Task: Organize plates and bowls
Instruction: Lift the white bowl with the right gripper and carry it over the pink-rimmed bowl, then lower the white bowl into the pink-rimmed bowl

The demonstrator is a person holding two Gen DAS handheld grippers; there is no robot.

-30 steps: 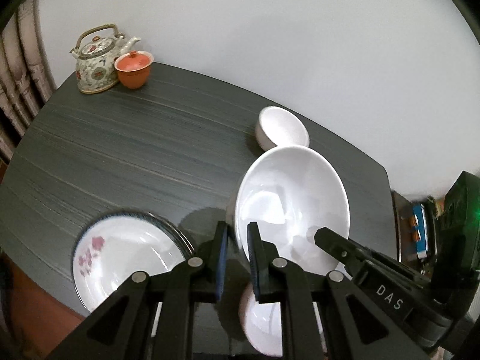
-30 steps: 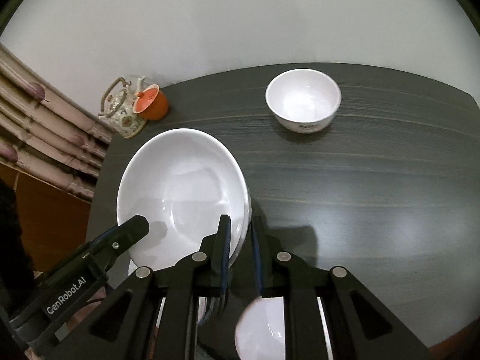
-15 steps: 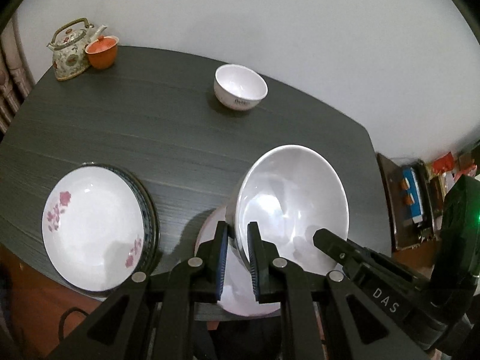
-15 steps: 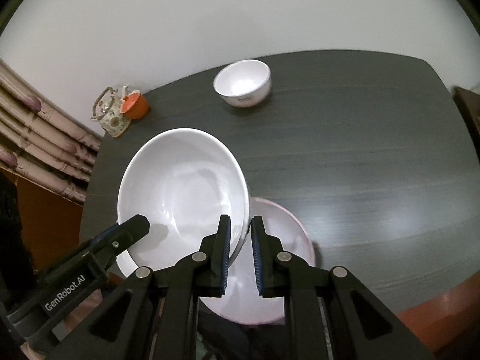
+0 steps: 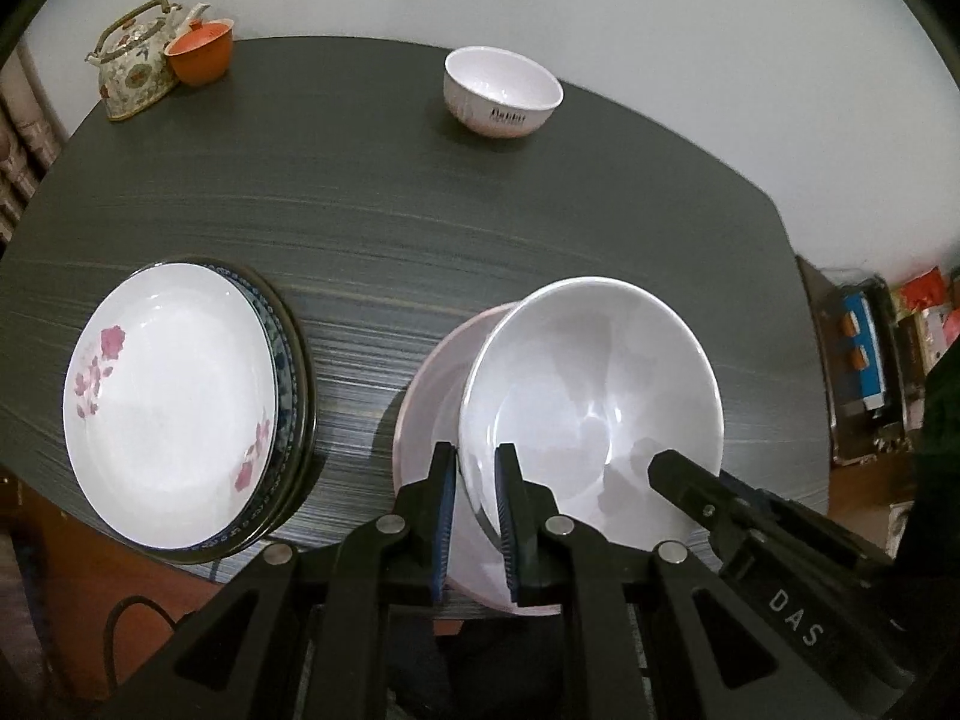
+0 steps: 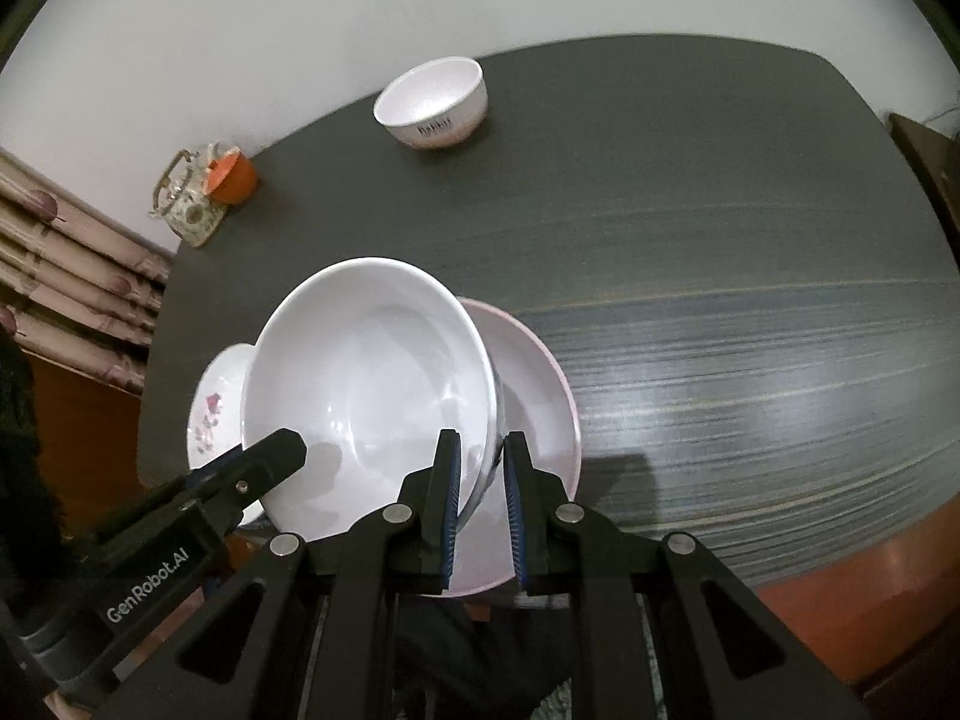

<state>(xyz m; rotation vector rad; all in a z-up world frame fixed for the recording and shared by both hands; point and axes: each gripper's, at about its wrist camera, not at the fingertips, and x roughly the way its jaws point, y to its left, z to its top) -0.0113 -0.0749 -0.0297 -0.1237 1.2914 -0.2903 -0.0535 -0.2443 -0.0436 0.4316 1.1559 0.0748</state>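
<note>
Bowl, big and white (image 5: 591,384), hangs between both tongs: left tongs (image 5: 476,516) are clamped on its near-left rim, right tongs (image 6: 482,510) are clamped on the opposite rim. We see it tilted, sitting over a pale pink plate (image 5: 429,414) that lies at the near edge of the table (image 5: 390,204); we can't tell whether the bowl touches the plate. In the right wrist view the left tongs' black body reaches in from the lower left to the bowl's rim.

Near the table's left edge we have a stack of plates, the top one white with pink flowers (image 5: 171,402), blue-patterned ones under it. It lies just beside the pink plate, apart. Small white bowl (image 5: 503,91) stands upright by the far edge, well apart from the rest. Far left corner holds a floral teapot (image 5: 135,63) with an orange cup (image 5: 200,51) touching it.
</note>
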